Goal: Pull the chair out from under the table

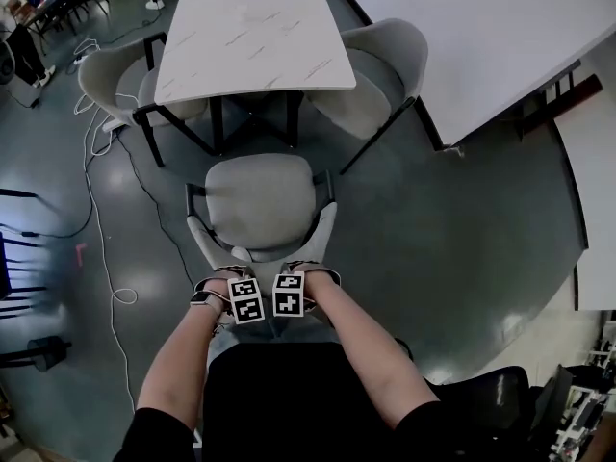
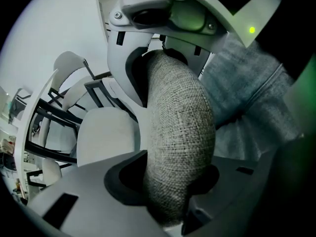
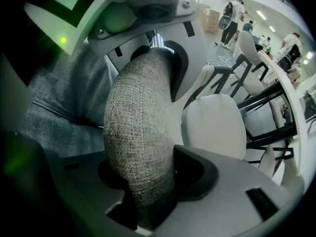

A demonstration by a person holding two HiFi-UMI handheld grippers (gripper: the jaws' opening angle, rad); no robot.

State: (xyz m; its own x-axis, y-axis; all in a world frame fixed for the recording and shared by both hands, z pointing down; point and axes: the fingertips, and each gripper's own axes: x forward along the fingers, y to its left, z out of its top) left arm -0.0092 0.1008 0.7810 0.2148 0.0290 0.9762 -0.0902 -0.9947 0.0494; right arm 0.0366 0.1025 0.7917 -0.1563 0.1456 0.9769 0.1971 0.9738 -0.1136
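A grey fabric chair stands on the floor in front of the white marble-look table, its seat out from under the tabletop. Both grippers point down onto the top edge of its backrest, side by side. The left gripper is shut on the woven backrest, which fills the gap between its jaws. The right gripper is shut on the same backrest. The chair's pale seat shows beyond the jaws, as it does in the right gripper view.
Two more grey chairs sit at the table's left and right sides. A large white table fills the upper right. Cables trail over the floor at left. A black chair is at lower right. People stand far off.
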